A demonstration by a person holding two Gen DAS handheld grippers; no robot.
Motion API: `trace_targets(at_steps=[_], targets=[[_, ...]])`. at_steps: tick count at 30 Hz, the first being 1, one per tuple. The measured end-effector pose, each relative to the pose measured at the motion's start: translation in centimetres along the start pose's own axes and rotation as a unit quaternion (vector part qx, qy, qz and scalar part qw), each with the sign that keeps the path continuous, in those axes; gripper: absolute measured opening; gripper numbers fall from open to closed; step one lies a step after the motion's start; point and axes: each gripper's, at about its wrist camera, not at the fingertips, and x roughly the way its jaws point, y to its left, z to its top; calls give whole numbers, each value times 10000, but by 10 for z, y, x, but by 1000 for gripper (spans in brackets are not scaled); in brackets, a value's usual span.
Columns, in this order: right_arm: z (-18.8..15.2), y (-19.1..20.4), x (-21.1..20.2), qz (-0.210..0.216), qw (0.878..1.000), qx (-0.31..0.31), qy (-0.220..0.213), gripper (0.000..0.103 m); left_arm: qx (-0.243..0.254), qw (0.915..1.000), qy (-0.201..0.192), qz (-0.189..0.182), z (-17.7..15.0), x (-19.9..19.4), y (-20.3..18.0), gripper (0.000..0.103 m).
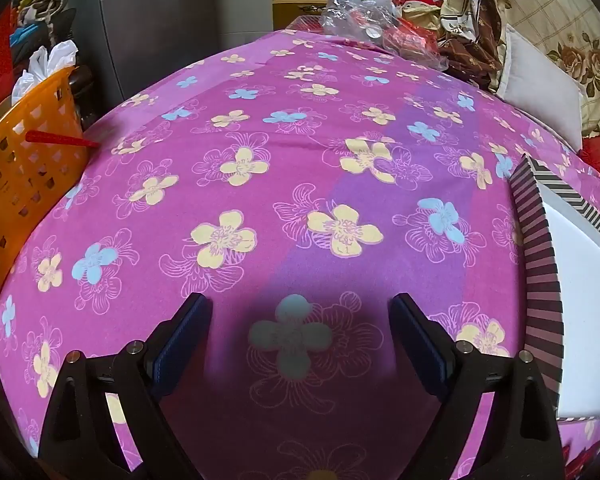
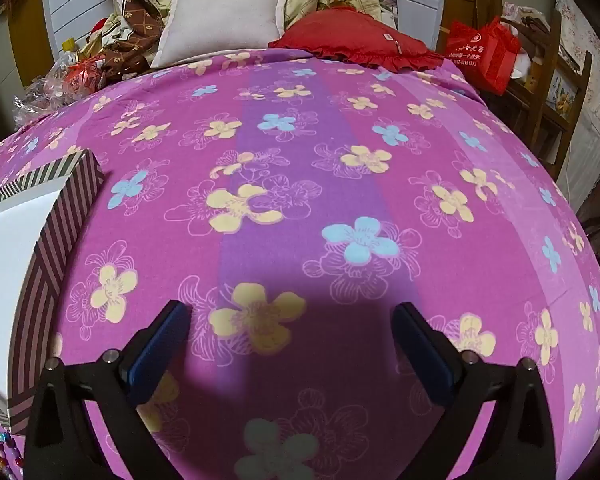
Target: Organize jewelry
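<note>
A striped box (image 1: 540, 280) with a white inside lies on the pink flowered bedsheet (image 1: 260, 160), at the right edge of the left wrist view. The same striped box (image 2: 56, 232) shows at the left edge of the right wrist view. Coloured bead jewelry (image 2: 0, 448) peeks in at the bottom left corner there, mostly cut off. My left gripper (image 1: 300, 312) hangs open over bare sheet, left of the box. My right gripper (image 2: 292, 316) is open too, over the bedsheet (image 2: 340, 160) to the right of the box. Nothing sits between either pair of fingers.
An orange basket (image 1: 24, 184) stands at the bed's left edge with a red stick across it. Crumpled plastic bags (image 1: 360, 24), a white pillow (image 2: 220, 16), a red cushion (image 2: 352, 36) and folded blankets crowd the head of the bed. A red bag (image 2: 488, 48) hangs on a wooden chair at right.
</note>
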Motion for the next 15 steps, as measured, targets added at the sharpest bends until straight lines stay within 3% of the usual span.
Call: trace_targets(at_steps=[6,8,10,15], targets=[[0,0,0,-15,10000,26,1,103,55,10000,20,-19,-6,-5,-1,89],[0,1,0,-26,10000,36,3,103,20,9997,238,-59,-14,-12,1,87],[-3,2,3,-73,9999,86,28,103,66,9993,341,-116,-19,-22,1,73],[-3,6,0,168,9966,-176,793,103,150,9996,36,-238,-37,-70,-1,72]])
